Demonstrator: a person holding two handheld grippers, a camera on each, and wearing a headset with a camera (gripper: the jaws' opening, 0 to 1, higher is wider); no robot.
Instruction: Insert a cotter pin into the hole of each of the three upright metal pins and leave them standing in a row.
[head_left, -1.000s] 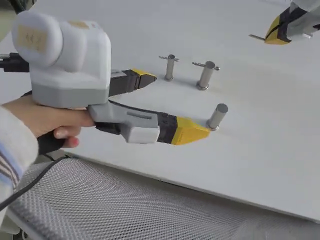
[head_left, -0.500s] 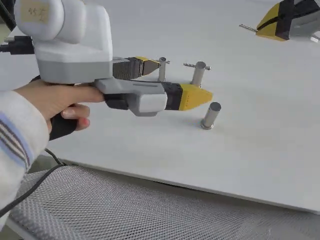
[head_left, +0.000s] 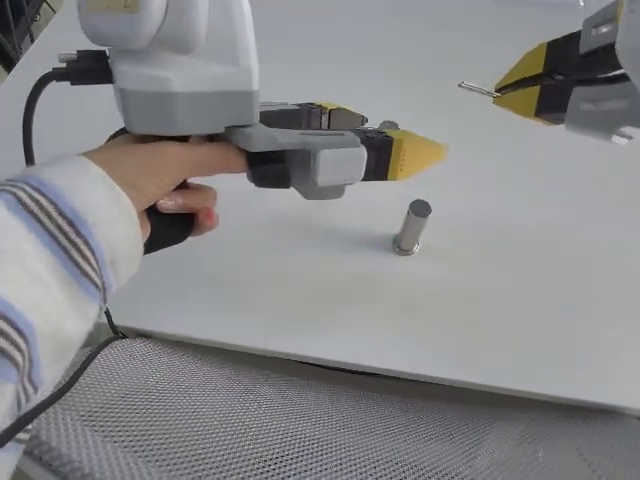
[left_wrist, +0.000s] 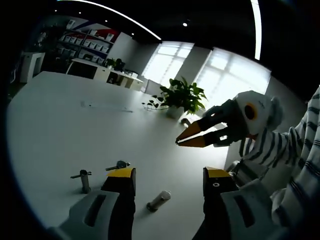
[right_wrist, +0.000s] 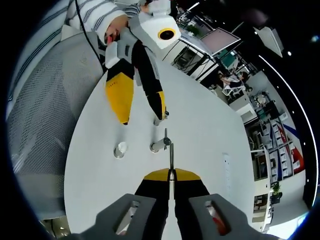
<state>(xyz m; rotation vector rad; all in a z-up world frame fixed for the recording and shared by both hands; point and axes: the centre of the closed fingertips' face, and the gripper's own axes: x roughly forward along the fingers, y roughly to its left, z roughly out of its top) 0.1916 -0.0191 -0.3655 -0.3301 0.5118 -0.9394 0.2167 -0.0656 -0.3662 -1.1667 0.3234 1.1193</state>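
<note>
A bare metal pin (head_left: 411, 228) stands upright on the white table (head_left: 520, 260), alone near the front. My left gripper (head_left: 375, 135) hovers open above and left of it, hiding the two other pins from the head view. Those two pins (left_wrist: 85, 180) (left_wrist: 119, 165) each carry a cotter pin, and the bare pin (left_wrist: 159, 200) sits between my open left jaws (left_wrist: 169, 175). My right gripper (head_left: 545, 85) is in the air at the upper right, shut on a thin cotter pin (head_left: 478, 90) that points left. From the right gripper (right_wrist: 171, 174), the cotter pin (right_wrist: 171, 155) points toward a fitted pin (right_wrist: 159, 145), with the bare pin (right_wrist: 119, 150) to its left.
A grey mesh surface (head_left: 300, 420) lies below the table's front edge (head_left: 400, 375). A black cable (head_left: 40, 95) trails from the left gripper. A potted plant (left_wrist: 182, 97) stands at the far end of the table.
My left gripper has risen from table level beside the bare pin to the air above it. The right gripper with the cotter pin has come slightly closer.
</note>
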